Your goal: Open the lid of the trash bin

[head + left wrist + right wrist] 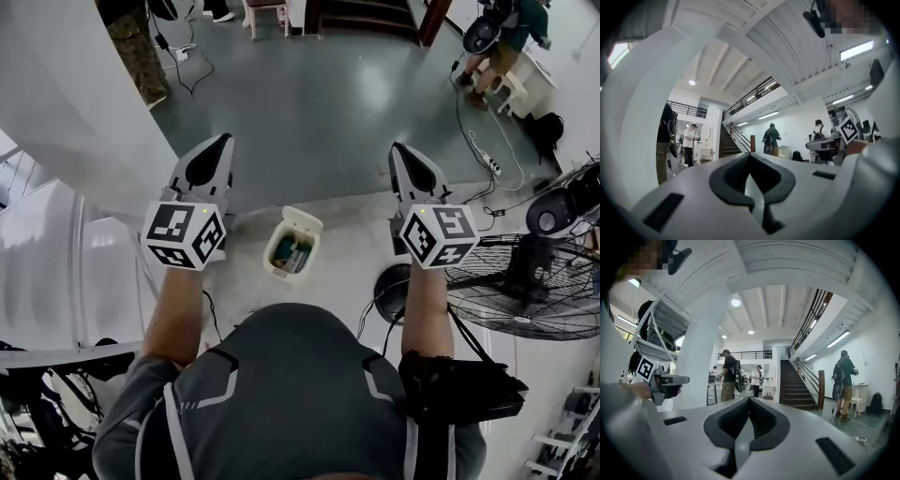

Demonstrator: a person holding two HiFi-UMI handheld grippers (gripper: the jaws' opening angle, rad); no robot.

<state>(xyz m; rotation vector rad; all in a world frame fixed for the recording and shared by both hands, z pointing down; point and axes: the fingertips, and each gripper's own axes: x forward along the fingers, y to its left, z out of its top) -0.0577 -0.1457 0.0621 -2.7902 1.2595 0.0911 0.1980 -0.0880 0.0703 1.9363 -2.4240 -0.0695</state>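
Note:
A small white trash bin stands on the floor below me, between my two arms. Its lid is tipped up at the far side and coloured rubbish shows inside. My left gripper is held up in the air to the left of the bin, jaws shut with nothing between them. My right gripper is raised to the bin's right, also shut and empty. Both gripper views look out level across the hall and neither shows the bin. In them the left gripper and right gripper have their jaws together.
A big floor fan stands at the right, with a smaller fan behind it. A white pillar rises at the left. Cables and a power strip lie on the grey floor. People stand near the staircase.

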